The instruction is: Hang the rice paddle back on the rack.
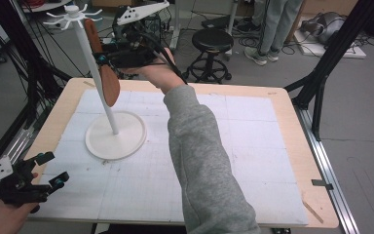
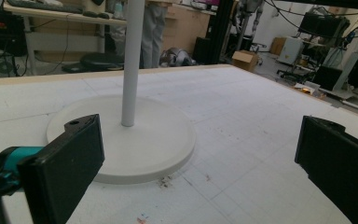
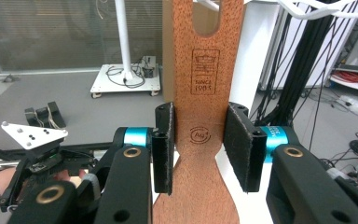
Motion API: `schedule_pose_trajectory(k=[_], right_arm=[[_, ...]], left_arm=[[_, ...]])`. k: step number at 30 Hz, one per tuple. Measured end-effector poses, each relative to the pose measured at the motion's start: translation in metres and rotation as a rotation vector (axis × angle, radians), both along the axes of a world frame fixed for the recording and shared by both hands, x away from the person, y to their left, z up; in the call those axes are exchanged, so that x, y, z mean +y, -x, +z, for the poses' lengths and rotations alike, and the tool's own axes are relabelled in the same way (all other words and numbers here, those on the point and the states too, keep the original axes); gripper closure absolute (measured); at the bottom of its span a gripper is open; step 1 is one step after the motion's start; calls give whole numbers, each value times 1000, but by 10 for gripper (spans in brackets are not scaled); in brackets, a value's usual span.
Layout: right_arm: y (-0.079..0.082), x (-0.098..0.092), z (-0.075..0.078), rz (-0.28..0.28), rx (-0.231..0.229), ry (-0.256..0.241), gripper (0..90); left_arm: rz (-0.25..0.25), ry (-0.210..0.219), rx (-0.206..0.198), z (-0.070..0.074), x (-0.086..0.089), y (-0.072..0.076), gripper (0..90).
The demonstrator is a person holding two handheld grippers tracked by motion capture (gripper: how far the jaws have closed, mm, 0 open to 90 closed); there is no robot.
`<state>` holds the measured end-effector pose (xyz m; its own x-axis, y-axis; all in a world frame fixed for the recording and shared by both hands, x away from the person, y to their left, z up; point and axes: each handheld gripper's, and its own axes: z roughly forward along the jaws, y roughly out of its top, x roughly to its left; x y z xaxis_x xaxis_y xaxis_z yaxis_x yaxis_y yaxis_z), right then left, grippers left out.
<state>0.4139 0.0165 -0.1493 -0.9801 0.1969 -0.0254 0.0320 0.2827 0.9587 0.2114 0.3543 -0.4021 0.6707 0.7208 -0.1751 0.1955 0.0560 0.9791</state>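
Burnt marks on the wooden spatula (image 3: 205,93).
A framed stamp whose bottom line looks like "1985"; below it, a small, illegible circular mark.

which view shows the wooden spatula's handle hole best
The right gripper view: the wooden spatula fills the centre, its slotted hole and stamped marks sharp, with the right gripper clamping its neck. The high view shows the spatula edge-on beside the white stand, hole unreadable.
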Motion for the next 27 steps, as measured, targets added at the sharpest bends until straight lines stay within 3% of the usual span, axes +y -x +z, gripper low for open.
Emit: schedule_pose_trajectory(k=[27], right_arm=[[-2, 16, 1, -64, -16, 32, 643]], left_arm=[[16, 14, 4, -1, 6, 1, 18]])
